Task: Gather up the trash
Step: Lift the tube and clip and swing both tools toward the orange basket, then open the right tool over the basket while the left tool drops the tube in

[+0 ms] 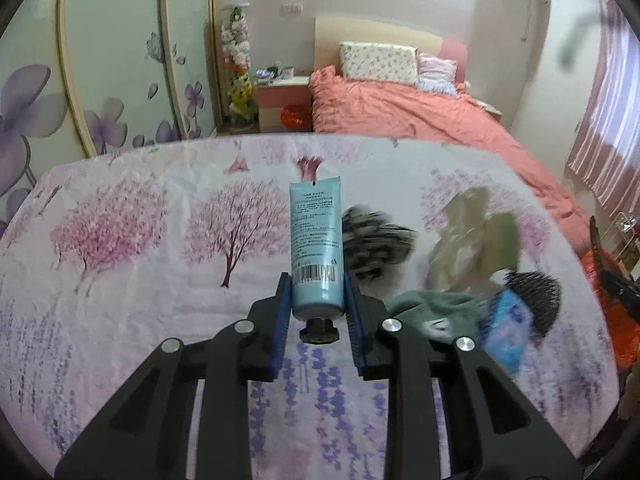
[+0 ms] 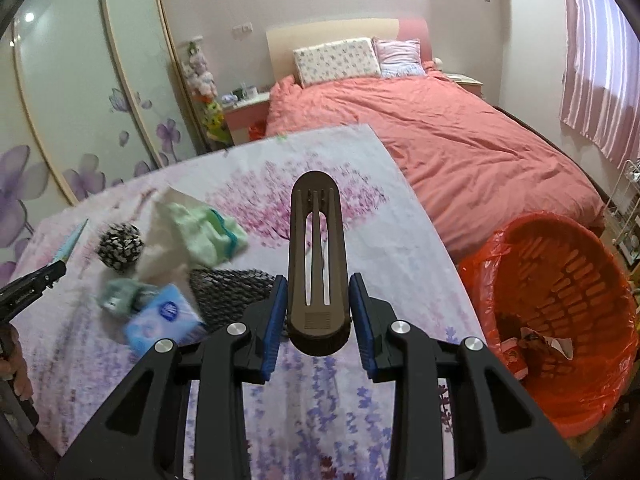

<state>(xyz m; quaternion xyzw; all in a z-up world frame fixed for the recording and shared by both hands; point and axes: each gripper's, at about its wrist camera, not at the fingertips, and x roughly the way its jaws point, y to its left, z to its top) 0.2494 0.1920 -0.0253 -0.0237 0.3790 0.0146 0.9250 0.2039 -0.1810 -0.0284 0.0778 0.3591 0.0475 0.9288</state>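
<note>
Both hands held trash clear of the flower-print counter (image 1: 132, 248): the left gripper (image 1: 317, 300) had its jaws narrowed onto a blue tube (image 1: 316, 240), cap toward the camera and its length pointing away, while the right gripper (image 2: 319, 304) pinched a brown slotted handle (image 2: 316, 256), likewise aimed away. Beyond them a tissue pack (image 2: 164, 320), green cloths (image 2: 208, 236), a speckled ball (image 2: 120, 246) and a black brush (image 1: 532, 292) remained uncollected. The red-lined bin (image 2: 520, 240) beside the counter held only a few scraps, suggesting an early stage.
</note>
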